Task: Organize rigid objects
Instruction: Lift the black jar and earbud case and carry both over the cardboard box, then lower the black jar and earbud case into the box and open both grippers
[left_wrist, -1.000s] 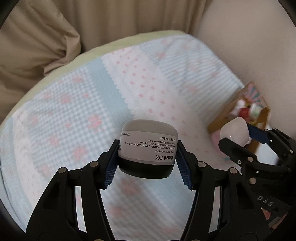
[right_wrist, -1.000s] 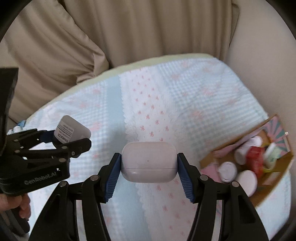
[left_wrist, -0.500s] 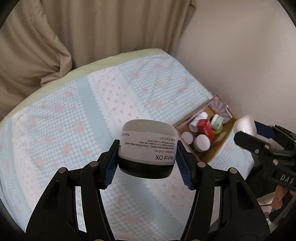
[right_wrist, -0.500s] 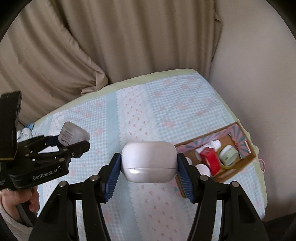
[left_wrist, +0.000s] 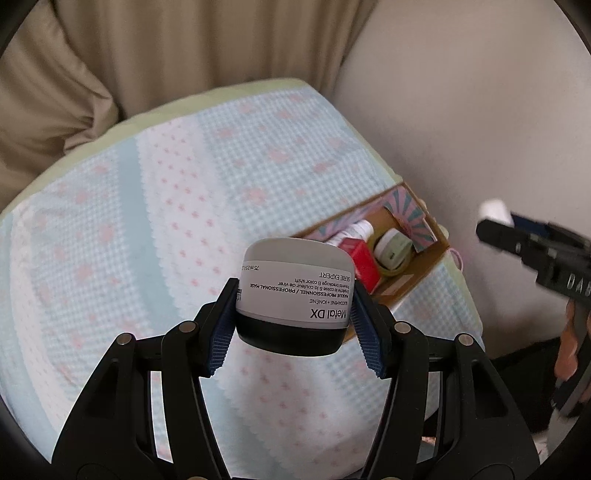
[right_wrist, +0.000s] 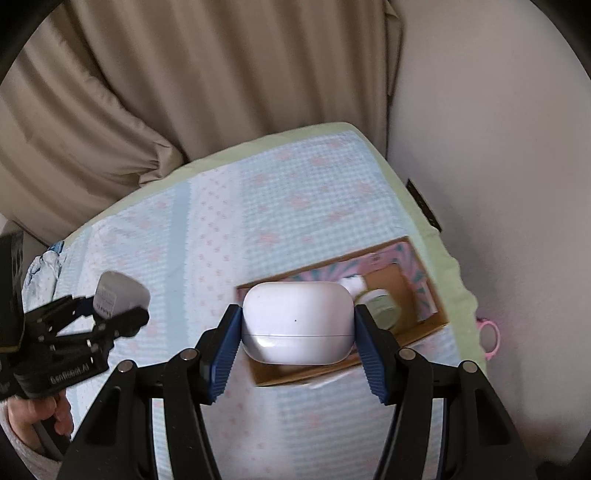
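Left to right across the bed.

Left gripper (left_wrist: 295, 314): I have it clamped on a hair-mask jar (left_wrist: 293, 295), grey body, black lid pointing down toward the camera, label upside down. The blue pads (left_wrist: 225, 332) bear on the jar's sides. The jar hangs above the bedspread (left_wrist: 147, 221), not touching it. From this gripper the cardboard box (left_wrist: 413, 280) lies ahead and to the right, partly hidden behind the jar.

Box: sits near the right edge of the bed, close to the wall (left_wrist: 461, 110). Its long axis runs from lower left to upper right in the left wrist view. Inside I see a red carton (left_wrist: 364, 262), a white bottle (left_wrist: 360, 229) and a green-lidded pot (left_wrist: 395, 249). The end of the box nearest me is hidden by what I carry, so I cannot tell how much room is left.

Right gripper (right_wrist: 295, 328): closed on a white earbud case (right_wrist: 295, 321), held level by its two short ends, seam horizontal. In the right wrist view the case overlaps the box opening (right_wrist: 428, 295), so I judge it is above or just short of the box's left half. Height above the box is unclear.

Judgement: the right gripper is the nearer one, so the case goes in first, lowered straight down. The left must travel rightward and forward afterwards. Risk: both grippers crowd the same narrow opening if moved together.
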